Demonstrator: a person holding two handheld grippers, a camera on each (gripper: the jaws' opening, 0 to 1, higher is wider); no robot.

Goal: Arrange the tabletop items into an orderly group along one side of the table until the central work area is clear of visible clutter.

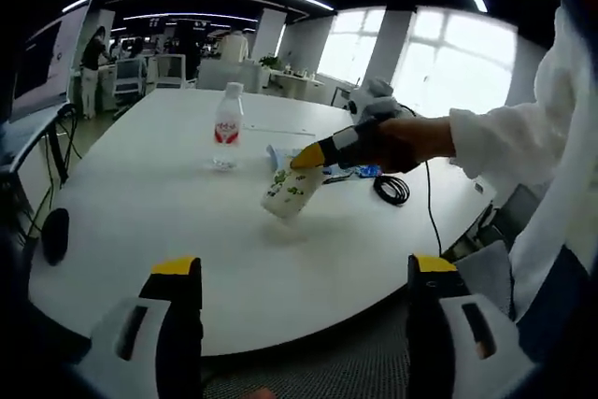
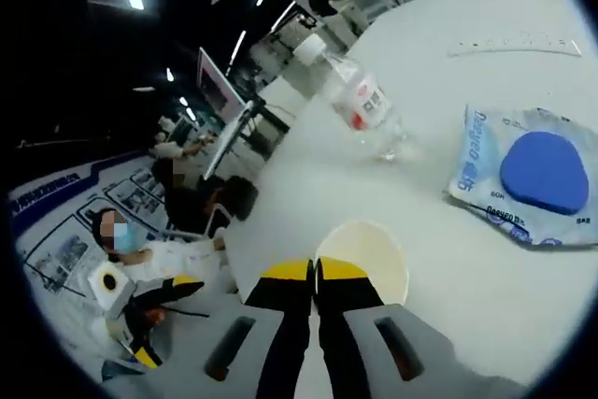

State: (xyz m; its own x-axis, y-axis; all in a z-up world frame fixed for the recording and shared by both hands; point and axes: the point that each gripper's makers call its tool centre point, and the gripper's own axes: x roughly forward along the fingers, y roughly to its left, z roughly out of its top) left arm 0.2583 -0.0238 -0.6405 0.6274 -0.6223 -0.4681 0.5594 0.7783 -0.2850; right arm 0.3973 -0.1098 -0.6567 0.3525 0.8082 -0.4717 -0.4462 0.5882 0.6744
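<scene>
White laminate forms the table (image 1: 168,221), which is seen in both views. In the left gripper view, the left gripper (image 1: 304,301) is held low over the near table edge with its two yellow-tipped jaws set wide apart and nothing between them. Beyond it, the right gripper (image 1: 313,158) is seen entering from the right, carried by a hand (image 1: 416,142) in a white sleeve (image 1: 509,142).

The right gripper's jaws are closed on the rim of a paper cup (image 1: 291,192) printed with a green pattern. The cup is held tilted just above the table surface, near the middle of the table. In the right gripper view, the jaws of the right gripper (image 2: 314,273) are seen pinched together on the near rim of the cup (image 2: 364,254), and the cream interior of the cup is visible.

A clear water bottle (image 1: 227,128) with a red-and-white label stands upright behind the cup, apart from it. A blue-and-white sachet pack (image 2: 528,175) lies flat on the table just beside the cup. A coiled black cable (image 1: 392,189) lies near the right table edge. A flat strip (image 2: 509,44), possibly a ruler, lies farther back on the table.
</scene>
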